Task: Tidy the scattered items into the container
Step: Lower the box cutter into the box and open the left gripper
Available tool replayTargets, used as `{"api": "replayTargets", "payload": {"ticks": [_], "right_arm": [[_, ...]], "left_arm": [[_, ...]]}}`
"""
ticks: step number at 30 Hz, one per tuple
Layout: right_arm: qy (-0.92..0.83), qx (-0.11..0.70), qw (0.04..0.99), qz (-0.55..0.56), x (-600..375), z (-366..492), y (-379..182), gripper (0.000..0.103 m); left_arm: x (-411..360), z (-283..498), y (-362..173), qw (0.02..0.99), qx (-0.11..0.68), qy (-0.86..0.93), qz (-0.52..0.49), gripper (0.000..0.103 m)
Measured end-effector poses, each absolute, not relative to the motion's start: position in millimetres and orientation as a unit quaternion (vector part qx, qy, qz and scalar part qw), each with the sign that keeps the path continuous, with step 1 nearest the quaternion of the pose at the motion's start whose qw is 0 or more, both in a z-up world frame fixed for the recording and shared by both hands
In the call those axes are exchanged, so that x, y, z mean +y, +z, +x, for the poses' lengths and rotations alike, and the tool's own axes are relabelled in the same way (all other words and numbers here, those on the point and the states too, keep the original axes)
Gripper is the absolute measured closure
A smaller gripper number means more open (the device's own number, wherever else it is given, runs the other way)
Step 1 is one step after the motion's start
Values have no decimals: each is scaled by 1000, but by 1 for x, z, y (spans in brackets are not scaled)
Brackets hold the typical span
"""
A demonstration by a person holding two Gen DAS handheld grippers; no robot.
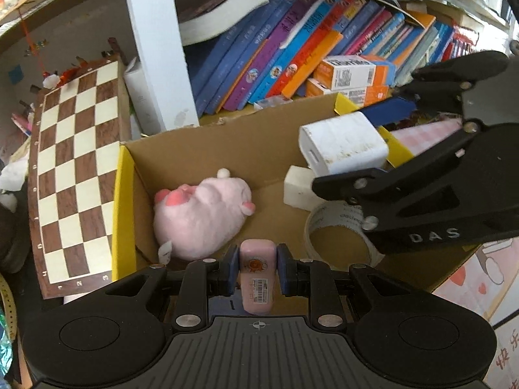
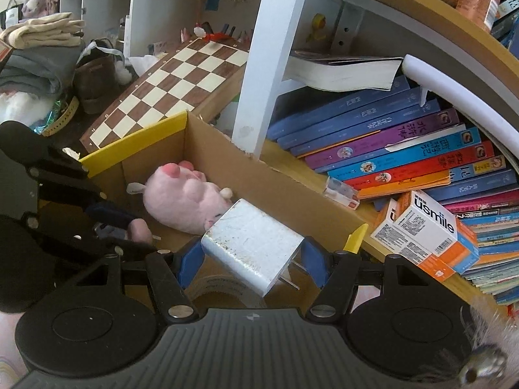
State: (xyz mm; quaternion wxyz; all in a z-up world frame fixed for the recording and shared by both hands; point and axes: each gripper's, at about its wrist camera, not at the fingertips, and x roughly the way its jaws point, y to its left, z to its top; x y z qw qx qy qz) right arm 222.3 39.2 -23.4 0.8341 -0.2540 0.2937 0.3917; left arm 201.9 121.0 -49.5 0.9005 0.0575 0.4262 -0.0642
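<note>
A cardboard box (image 1: 207, 142) with yellow flaps lies open below both grippers; it also shows in the right wrist view (image 2: 259, 188). Inside lie a pink plush toy (image 1: 201, 217), a roll of clear tape (image 1: 337, 240) and a white block (image 1: 298, 188). My left gripper (image 1: 256, 269) is shut on a small pink pack (image 1: 256, 275) with a barcode, held over the box. My right gripper (image 2: 253, 259) is shut on a white plug charger (image 2: 253, 246), held above the box; the charger also shows in the left wrist view (image 1: 343, 142).
A chessboard (image 1: 74, 175) leans at the box's left side. A white shelf post (image 1: 159, 48) and a row of slanted books (image 1: 292, 52) stand behind the box. Orange-and-white boxes (image 2: 431, 233) lie in front of the books. Clothes and bags (image 2: 42, 55) are piled at the far left.
</note>
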Motion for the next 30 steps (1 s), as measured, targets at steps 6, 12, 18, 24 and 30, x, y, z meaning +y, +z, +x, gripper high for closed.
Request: {"api": "replayTargets", "payload": {"ticks": [6,12,18,24,30], "right_arm": [[394,299,830,-257,43,226,-29,40],[396,303,827,-259,46,230,-34,40],[398,308,824,-260,50,233,-38,40],[401,310,822,-262,53,235,-41,40],[402,311,820,-263,55,237,-43,40]], "left_arm": [[113,204,-56,892,439,-82,70,80],[112,208,-59,888,446,-86,69,80],[113,213,-62,886,452,-87,63,80],[113,215,-65,886,452,-89,62,80],[112,216,-67,886,450,-90,64,80]]}}
